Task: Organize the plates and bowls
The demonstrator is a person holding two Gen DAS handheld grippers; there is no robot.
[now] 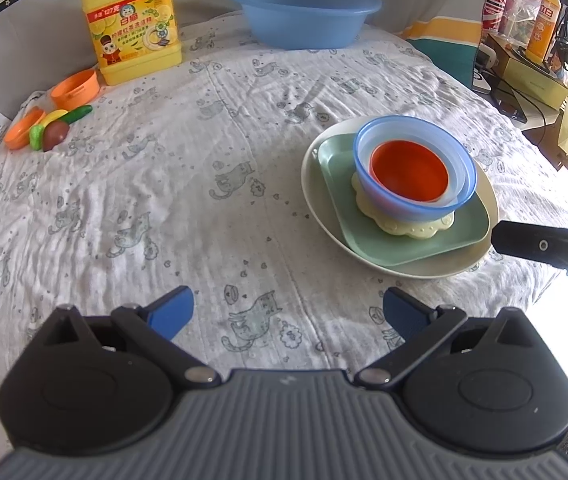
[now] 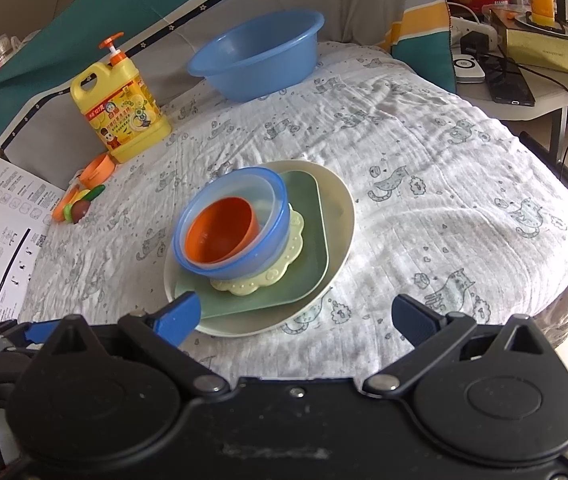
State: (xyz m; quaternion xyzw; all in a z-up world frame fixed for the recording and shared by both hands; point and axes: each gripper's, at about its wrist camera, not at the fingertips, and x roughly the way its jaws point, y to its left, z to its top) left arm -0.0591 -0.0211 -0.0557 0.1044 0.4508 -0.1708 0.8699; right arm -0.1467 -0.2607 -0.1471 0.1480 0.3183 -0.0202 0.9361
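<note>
Stack, ahead and right of the left claw [image 1: 287, 312], just ahead of the right claw [image 2: 297, 316]: orange bowl [image 1: 409, 170] nested in a translucent blue bowl [image 1: 415, 196], on a pale yellow scalloped plate [image 1: 415, 226], on a green square plate [image 1: 375, 236], on a cream round plate [image 1: 323, 208]. All rest on the worktop [image 1: 188, 184], covered with a white cloth printed with grey cats.

Left claw: released, blue pads spread, nothing between them, above bare cloth.

Right claw: released, empty; its left pad overlaps the near edge of the plates in view; contact cannot be told.

Far side: blue plastic basin [image 1: 305, 10], empty.

Far left: yellow detergent jug [image 1: 132, 24] with orange pump; label bears "127" and Chinese characters, partly legible. Beside it, an orange cup [image 1: 75, 89] and toy fruit pieces [image 1: 50, 128].

Left edge: printed instruction sheet [image 2: 0, 224] with QR codes; text too small to read.
</note>
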